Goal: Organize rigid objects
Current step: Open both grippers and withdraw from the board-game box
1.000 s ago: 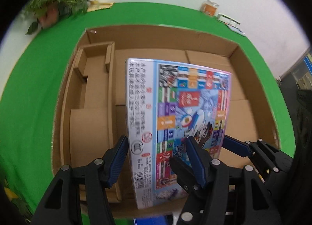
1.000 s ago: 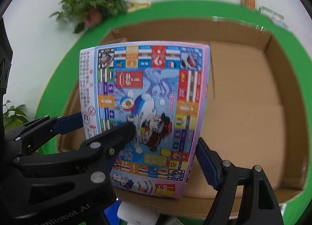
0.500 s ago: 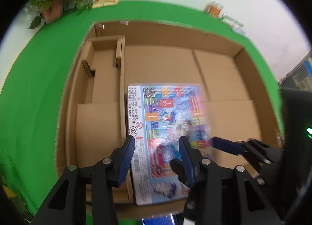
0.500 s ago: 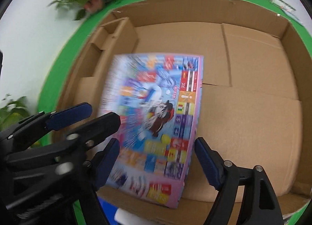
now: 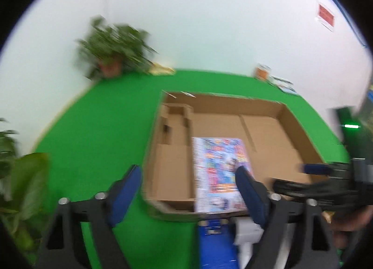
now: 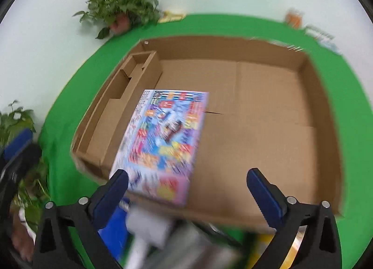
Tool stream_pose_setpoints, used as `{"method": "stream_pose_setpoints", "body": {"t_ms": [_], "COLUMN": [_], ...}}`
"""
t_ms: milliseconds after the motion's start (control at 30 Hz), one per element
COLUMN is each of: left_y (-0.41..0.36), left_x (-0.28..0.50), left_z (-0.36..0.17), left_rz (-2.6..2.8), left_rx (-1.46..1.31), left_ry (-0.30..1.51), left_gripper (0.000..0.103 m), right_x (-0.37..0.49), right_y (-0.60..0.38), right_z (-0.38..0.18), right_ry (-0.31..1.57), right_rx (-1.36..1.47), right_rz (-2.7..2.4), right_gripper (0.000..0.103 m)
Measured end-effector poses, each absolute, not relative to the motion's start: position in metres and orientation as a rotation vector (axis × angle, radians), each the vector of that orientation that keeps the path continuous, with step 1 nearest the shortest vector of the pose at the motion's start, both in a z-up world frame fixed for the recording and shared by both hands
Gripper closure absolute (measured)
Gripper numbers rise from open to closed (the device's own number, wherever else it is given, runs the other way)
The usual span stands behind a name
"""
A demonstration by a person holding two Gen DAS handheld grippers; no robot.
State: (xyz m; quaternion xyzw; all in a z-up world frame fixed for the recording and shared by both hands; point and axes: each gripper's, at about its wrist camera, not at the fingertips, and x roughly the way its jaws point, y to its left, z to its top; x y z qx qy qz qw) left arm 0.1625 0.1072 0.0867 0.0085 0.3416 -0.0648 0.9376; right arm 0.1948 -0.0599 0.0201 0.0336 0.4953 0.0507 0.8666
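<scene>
Because the task is to put rigid things in order, the colourful game box (image 6: 163,141) lies flat on the floor of the cardboard tray (image 6: 326,129), which sits on the green table (image 6: 70,110). Its long left edge runs just beside the cardboard divider (image 6: 130,96) that walls off the tray's narrow left compartments, and its near end is close to the tray's front wall. In my judgement that squaring against the divider is deliberate: it leaves the broad floor to the right of the box free for further items.

Neither tool holds anything. From its own camera, the right hand-held gripper (image 6: 186,185) has its blue fingers spread wide, one over the box's near left corner and the other well to the right of the box, apparently above it, not touching. The left hand-held gripper (image 5: 186,189) is just as wide, with one finger over the green table left of the tray and the other over the box's near right part.

Blurred blue and white items (image 6: 130,229) lie just in front of the tray's front wall; these are probably the next candidates, though what they are I cannot tell.
</scene>
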Motion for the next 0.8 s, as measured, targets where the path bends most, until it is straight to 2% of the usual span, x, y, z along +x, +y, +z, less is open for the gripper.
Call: {"method": "stream_pose_setpoints", "body": {"t_ms": [100,233,333,467,800], "left_y": [0.114,0.122,0.119,0.105,0.097], "left_x": [0.147,0.139,0.129,0.126,0.117], "left_z": [0.084,0.067,0.061,0.047,0.044], "left_rz": [-0.085,-0.064,-0.084,-0.081,-0.145], "left_rx": [0.031,-0.009,0.006,0.071,0.033], "left_ry": [0.716,0.788,0.796,0.823,0.844], "left_gripper": [0.019,0.019,0.019,0.019,0.019], "right_x": [0.146,0.086,0.055,0.046,0.049], "right_y": [-0.085,-0.121,-0.135,-0.151,-0.141], "right_z": [0.052,0.094,0.115,0.113,0.114], "right_ry": [1.029,1.048,1.031,1.126,1.142], "right_rx": [0.117,0.324,0.343,0.473,0.422], "right_rz": [0.092,0.009,-0.021,-0.051,-0.029], "right_gripper": [0.001,0.001,0.001,0.001,0.001]}}
